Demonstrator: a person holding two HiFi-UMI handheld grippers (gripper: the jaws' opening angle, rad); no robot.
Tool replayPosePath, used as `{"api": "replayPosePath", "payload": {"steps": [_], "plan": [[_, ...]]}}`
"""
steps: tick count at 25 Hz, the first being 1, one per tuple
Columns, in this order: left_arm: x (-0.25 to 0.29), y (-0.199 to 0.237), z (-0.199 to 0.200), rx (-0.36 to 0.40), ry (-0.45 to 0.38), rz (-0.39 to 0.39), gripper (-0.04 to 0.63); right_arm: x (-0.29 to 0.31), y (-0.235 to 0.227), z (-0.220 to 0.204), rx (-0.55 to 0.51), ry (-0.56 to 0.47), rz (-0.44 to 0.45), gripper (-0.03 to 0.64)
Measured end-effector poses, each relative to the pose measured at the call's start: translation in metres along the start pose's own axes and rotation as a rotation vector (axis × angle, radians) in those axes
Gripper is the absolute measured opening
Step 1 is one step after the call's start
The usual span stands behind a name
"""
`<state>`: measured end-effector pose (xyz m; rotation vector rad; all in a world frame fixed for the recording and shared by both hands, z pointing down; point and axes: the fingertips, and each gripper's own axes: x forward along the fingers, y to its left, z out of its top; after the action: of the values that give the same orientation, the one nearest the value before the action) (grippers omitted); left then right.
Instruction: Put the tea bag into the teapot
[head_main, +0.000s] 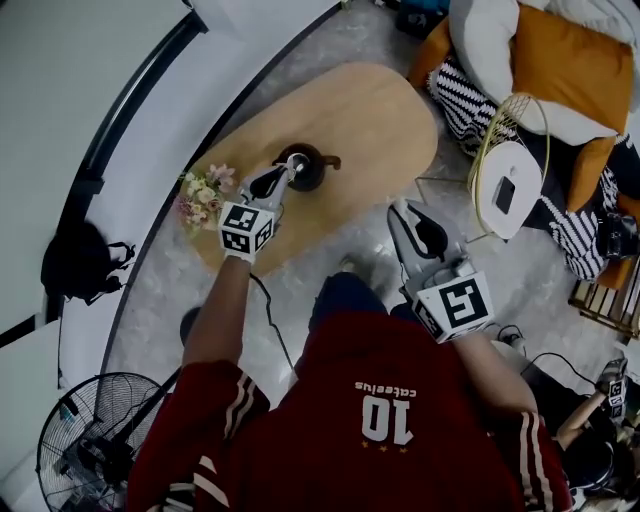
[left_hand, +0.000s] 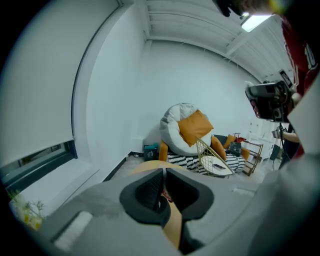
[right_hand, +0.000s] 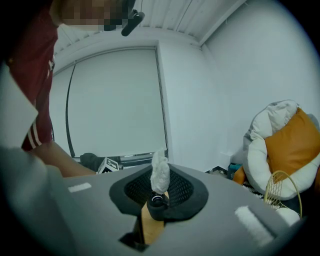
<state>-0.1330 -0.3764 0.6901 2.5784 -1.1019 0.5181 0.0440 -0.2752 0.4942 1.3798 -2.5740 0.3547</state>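
Note:
A dark teapot (head_main: 305, 166) stands on the oval wooden table (head_main: 380, 110). My left gripper (head_main: 290, 170) reaches over its left side, shut on the top of a white tea bag (head_main: 294, 164). In the right gripper view the tea bag (right_hand: 160, 172) hangs upright just above the teapot (right_hand: 157, 202). The left gripper view shows the left gripper (left_hand: 163, 187) nearly closed, with a small reddish bit pinched low in the slit. My right gripper (head_main: 406, 210) hovers off the table's near right edge, pointing at the teapot, open with nothing held.
A small bunch of flowers (head_main: 203, 195) sits at the table's left end. Right of the table are a white wire side table (head_main: 505, 185) and a beanbag chair with an orange cushion (head_main: 565, 60). A floor fan (head_main: 90, 440) and a dark bag (head_main: 80, 262) lie to the left.

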Motion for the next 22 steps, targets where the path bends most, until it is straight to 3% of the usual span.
{"api": "replayPosePath", "payload": {"steps": [5,16,22], "plan": [[0.023,0.016,-0.016,-0.091,0.012,0.034,0.021,0.001,-0.003,-0.004,0.003,0.011,-0.014,0.052],[0.060,0.035,-0.047,-0.100,0.130,0.094,0.027,-0.013,-0.013,-0.016,0.011,0.044,-0.051,0.052],[0.058,0.040,-0.050,-0.110,0.148,0.124,0.117,-0.018,-0.013,-0.018,0.020,0.051,-0.056,0.052]]}}
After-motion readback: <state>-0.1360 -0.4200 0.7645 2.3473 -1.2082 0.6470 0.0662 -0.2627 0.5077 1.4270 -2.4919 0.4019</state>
